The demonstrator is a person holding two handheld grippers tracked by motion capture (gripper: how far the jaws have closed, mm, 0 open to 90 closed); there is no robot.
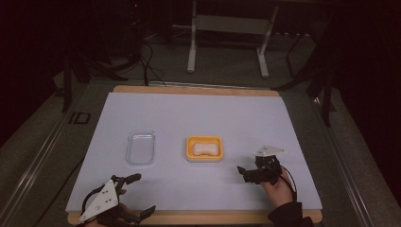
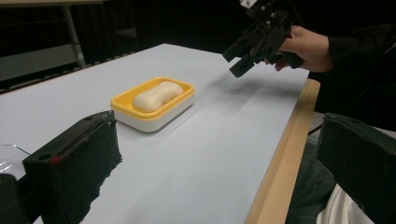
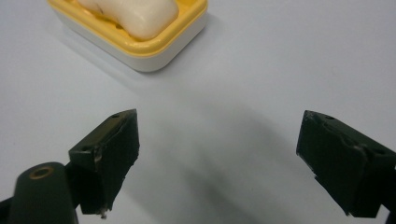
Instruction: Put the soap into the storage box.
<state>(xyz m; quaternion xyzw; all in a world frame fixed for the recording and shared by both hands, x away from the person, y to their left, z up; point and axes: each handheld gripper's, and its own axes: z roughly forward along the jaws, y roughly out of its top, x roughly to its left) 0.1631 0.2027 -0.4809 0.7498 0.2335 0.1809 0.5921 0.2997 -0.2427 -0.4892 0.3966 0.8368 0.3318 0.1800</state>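
Right gripper (image 1: 247, 173) held just above the pale table cover (image 1: 198, 113), jaws spread wide with nothing between them, tips aimed toward the yellow soap dish (image 1: 204, 149). Seen from the right gripper view (image 3: 217, 161), bare cover between the two black jaws, the dish (image 3: 140, 44) lying ahead and apart from them. Same gripper (image 2: 243, 58) hanging in the air at the far side of the left gripper view, gripped by a hand (image 2: 306, 46) coming out of a dark sleeve.

Soap bar (image 1: 204, 149) resting inside the dish, pale and slightly waisted (cream against the yellow rim), near the middle of the cover. Dish on a white base, flat on the cover, touched by neither gripper.

Left gripper (image 1: 144, 194) low at the near edge of the table, jaws likewise wide apart and empty, well short of the dish. From its own camera (image 2: 217, 154), one jaw over the cover and the other beyond the wooden table edge (image 2: 280, 168).

Clear plastic tray (image 1: 140, 147) just left of the dish, separate from it.
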